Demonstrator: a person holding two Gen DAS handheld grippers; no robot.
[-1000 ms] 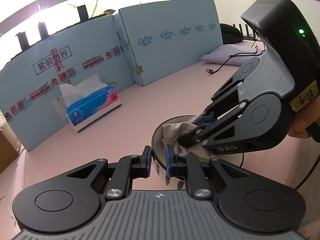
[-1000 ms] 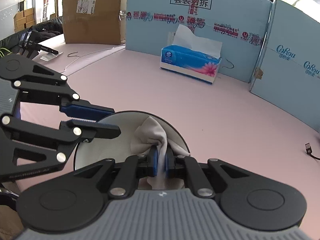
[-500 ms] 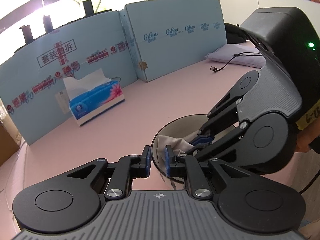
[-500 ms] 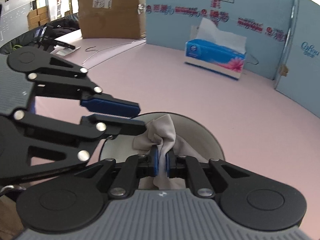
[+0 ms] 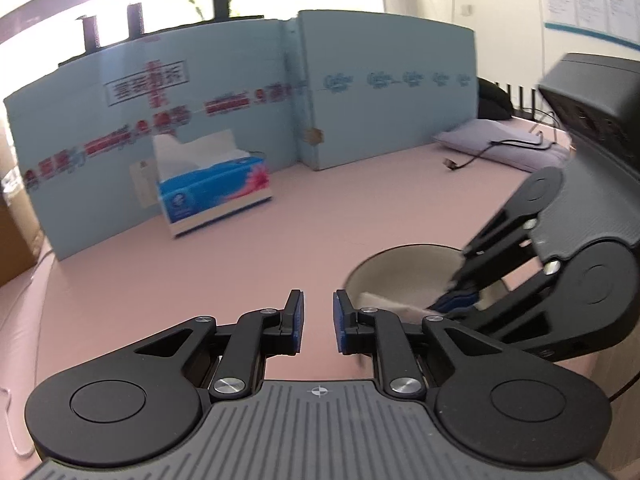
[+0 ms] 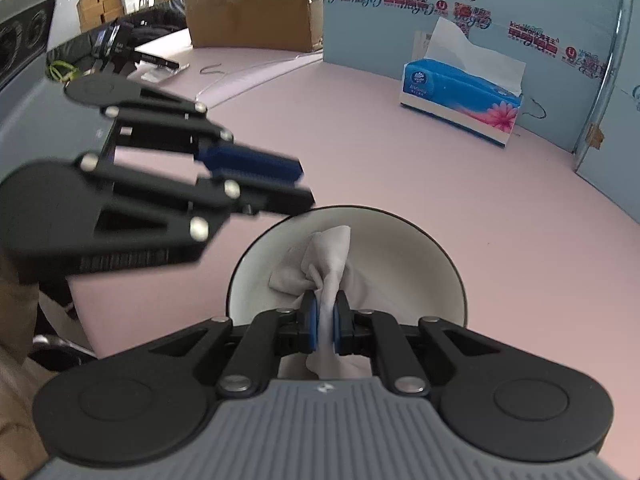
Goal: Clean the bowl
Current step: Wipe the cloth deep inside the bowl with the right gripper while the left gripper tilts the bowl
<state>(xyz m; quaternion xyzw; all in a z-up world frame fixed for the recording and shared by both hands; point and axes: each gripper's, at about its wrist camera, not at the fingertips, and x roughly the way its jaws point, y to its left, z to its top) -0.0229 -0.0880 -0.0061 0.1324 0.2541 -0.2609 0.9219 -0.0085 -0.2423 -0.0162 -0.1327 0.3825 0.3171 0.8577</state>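
A white bowl with a dark rim [image 6: 404, 248] sits on the pink table; it also shows in the left wrist view [image 5: 404, 276]. My right gripper [image 6: 325, 322] is shut on a beige cloth [image 6: 330, 264] and holds it down inside the bowl. In the left wrist view the right gripper [image 5: 460, 302] reaches into the bowl from the right, with the cloth [image 5: 392, 304] under it. My left gripper [image 5: 317, 320] is open and empty, just left of the bowl's rim and apart from it. It shows in the right wrist view [image 6: 296, 184] at the bowl's left edge.
A blue tissue box [image 5: 212, 192] stands at the back by light blue foam boards [image 5: 384, 88]. A cable and a lilac pad [image 5: 504, 144] lie far right. A cardboard box [image 6: 248, 4] and dark items [image 6: 116, 44] are beyond the table's left side.
My left gripper let go of the bowl's rim, opened and drew away to the left. My right gripper stayed shut on the cloth and pushed it across the bowl.
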